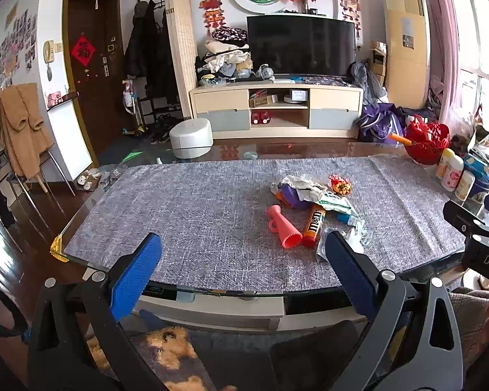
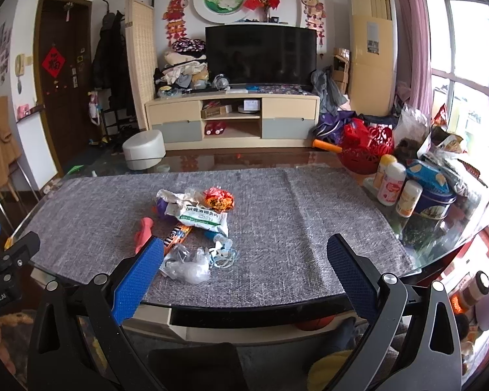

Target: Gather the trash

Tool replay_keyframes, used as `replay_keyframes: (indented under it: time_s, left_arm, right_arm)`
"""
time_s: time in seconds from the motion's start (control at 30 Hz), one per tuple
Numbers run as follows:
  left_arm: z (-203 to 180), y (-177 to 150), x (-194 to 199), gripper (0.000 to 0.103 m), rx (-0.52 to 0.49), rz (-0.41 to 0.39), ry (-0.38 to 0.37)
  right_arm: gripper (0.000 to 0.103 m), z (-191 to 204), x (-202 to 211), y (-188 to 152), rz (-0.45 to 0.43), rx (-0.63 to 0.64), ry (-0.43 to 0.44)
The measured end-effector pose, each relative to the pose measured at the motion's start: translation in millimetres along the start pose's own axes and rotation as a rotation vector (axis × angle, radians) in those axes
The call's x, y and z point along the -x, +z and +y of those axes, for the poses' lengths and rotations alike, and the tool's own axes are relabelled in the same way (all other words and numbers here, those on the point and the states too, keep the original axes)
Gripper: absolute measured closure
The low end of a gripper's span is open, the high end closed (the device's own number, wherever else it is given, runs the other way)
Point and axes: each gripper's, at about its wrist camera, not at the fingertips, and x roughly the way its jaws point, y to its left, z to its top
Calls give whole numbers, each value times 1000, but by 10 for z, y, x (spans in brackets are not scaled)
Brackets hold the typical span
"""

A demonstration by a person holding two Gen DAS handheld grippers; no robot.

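Both grippers hang at the near edge of the table (image 1: pixel 179 195), the left gripper (image 1: pixel 244 254) and the right gripper (image 2: pixel 244 254) each spread wide with nothing between the 2 blue pads. The trash (image 2: pixel 195 215) lies in 1 loose heap on the grey cloth (image 2: pixel 293 215): a white packet (image 2: pixel 205 218), an M&M's tube (image 1: pixel 313 224), a pink cone (image 1: pixel 285 228), and clear plastic (image 2: pixel 189 264) nearest the edge. A red basket (image 2: pixel 365 150) and bottles (image 2: pixel 391 182) stand at the far right, well apart from the heap.

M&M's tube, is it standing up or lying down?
Lying down. The M&M's tube rests flat on the grey table mat, beside the pink cone toy.
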Motion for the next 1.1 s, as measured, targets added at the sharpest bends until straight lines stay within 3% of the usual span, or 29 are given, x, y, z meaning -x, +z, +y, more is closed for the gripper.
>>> replay_keyframes:
  time_s: [0.13, 0.33, 0.53, 0.6, 0.67, 0.97, 1.1]
  left_arm:
    - [-21, -36, -156, 8, -21, 16, 12]
    - [-17, -146, -468, 8, -23, 74, -30]
    - [-2, -223, -885, 8, -31, 162, -64]
    - [10, -235, -1029, 8, -30, 192, -63]
    - [9, -226, -1130, 8, -42, 203, -61]
    - [-175, -69, -1574, 13, -75, 231, -125]
    - [-292, -69, -1845, 17, -62, 266, -171]
  right_arm:
    - [3, -38, -154, -65, 25, -12, 36]
    - [3, 4, -521, -235, 101, 4, 71]
    - [25, 144, -891, -434, 186, 34, 175]
    - [40, 185, -1020, -490, 217, 30, 223]
    - [47, 218, -1135, -521, 245, 32, 247]
    - [53, 352, -1475, -582, 306, 41, 298]
    - [66, 321, -1530, -608, 322, 38, 322]
